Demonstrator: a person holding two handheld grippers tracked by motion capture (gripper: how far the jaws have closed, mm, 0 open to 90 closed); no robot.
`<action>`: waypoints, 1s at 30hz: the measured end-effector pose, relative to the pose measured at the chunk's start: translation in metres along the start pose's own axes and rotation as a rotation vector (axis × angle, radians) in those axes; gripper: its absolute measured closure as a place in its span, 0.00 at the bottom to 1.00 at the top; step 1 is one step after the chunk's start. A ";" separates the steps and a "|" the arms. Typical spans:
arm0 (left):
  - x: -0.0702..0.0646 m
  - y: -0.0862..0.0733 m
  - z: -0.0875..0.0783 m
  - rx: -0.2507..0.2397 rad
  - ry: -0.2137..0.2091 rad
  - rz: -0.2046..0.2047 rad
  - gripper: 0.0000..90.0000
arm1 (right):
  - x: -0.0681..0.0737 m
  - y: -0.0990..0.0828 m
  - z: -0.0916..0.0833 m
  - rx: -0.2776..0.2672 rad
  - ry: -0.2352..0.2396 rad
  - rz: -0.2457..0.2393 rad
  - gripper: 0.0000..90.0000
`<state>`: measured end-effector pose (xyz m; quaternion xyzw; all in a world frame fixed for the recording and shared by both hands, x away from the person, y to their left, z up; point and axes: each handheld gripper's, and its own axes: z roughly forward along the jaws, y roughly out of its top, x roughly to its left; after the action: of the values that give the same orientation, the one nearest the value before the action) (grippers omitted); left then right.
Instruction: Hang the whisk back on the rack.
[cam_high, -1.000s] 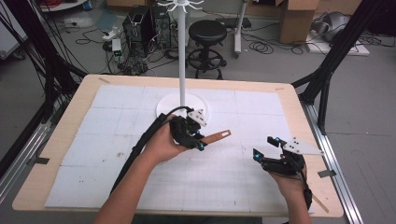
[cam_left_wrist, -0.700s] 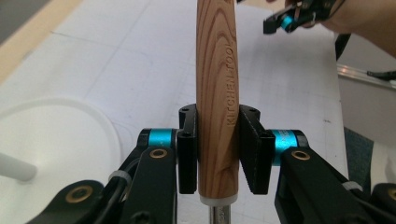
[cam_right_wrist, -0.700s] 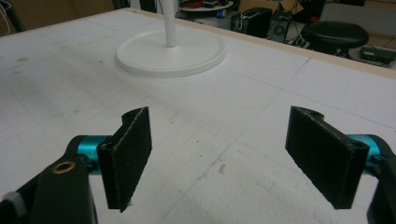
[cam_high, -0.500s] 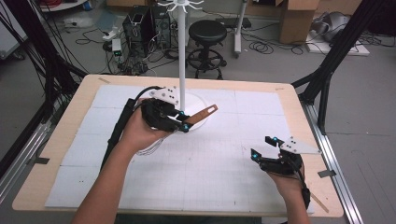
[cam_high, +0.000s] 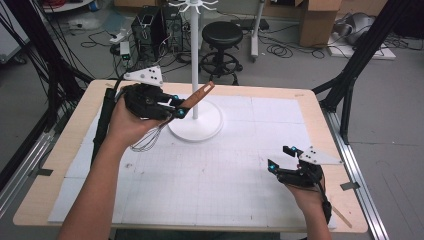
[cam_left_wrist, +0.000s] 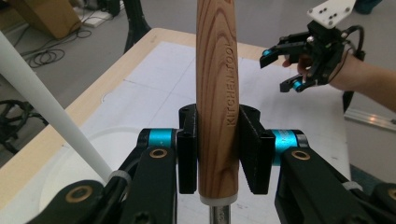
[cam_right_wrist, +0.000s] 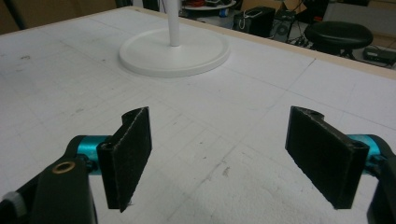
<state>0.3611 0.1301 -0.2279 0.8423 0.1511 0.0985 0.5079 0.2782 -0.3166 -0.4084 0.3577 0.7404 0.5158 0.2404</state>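
Observation:
My left gripper (cam_high: 176, 108) is shut on a whisk, held above the table just left of a white stand. The whisk's wooden handle (cam_high: 198, 95) points up and right, crossing in front of the stand's pole (cam_high: 194, 65), and its wire loops (cam_high: 146, 142) hang below my hand. In the left gripper view both pads clamp the handle (cam_left_wrist: 215, 88), marked "KITCHEN TOOL", with my left gripper (cam_left_wrist: 217, 149) around its lower end. My right gripper (cam_high: 280, 159) rests low at the table's right front, open with nothing between its fingers, as the right gripper view (cam_right_wrist: 224, 144) confirms.
The stand's round white base (cam_high: 200, 131) sits at the table's back middle, with hooks (cam_high: 193, 6) at the pole's top. A white gridded mat (cam_high: 215, 175) covers the table. The pole (cam_left_wrist: 42, 100) passes close left of my left gripper. A stool (cam_high: 222, 35) and cables lie beyond.
My left hand has risen and moved left and back toward the stand, carrying the whisk with it. The right hand has kept still.

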 end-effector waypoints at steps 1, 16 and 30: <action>0.001 0.000 -0.001 -0.008 -0.002 -0.008 0.79 | 0.000 0.000 0.000 0.003 0.002 0.000 0.24; 0.022 0.019 -0.027 -0.068 0.083 -0.036 0.79 | 0.000 0.000 0.001 0.001 0.006 -0.001 0.24; 0.037 0.026 -0.042 -0.162 0.120 -0.086 0.79 | 0.002 0.000 0.001 0.009 0.004 -0.008 0.24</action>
<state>0.3862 0.1666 -0.1851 0.7839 0.2090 0.1384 0.5680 0.2776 -0.3144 -0.4086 0.3548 0.7445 0.5124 0.2393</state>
